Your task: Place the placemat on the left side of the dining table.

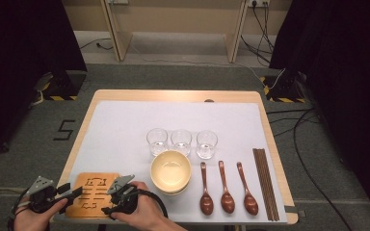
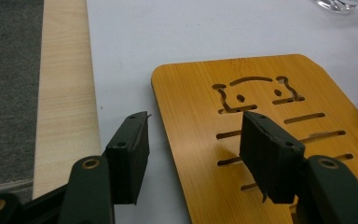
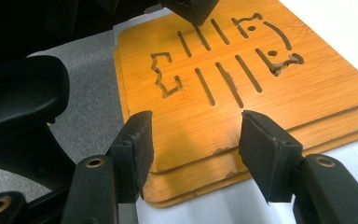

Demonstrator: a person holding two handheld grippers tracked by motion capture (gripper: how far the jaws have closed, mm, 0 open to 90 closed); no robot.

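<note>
- My left gripper [image 2: 193, 140] — jaws wide apart, holding nothing — straddles the stacked bamboo trivets' [image 1: 94, 195] left edge.
- My right gripper [image 3: 196, 140] (equally agape, empty) hovers at their right edge.

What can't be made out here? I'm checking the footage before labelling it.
- Bamboo trivets: right gripper view shows stacked edges; the count is unclear, lower ones covered.
- Trivets' near edge, high view: hidden behind right gripper and hand.
- Glasses: left gripper view cuts them off at its top.
- Chopsticks: too thin to count in high view.
</note>
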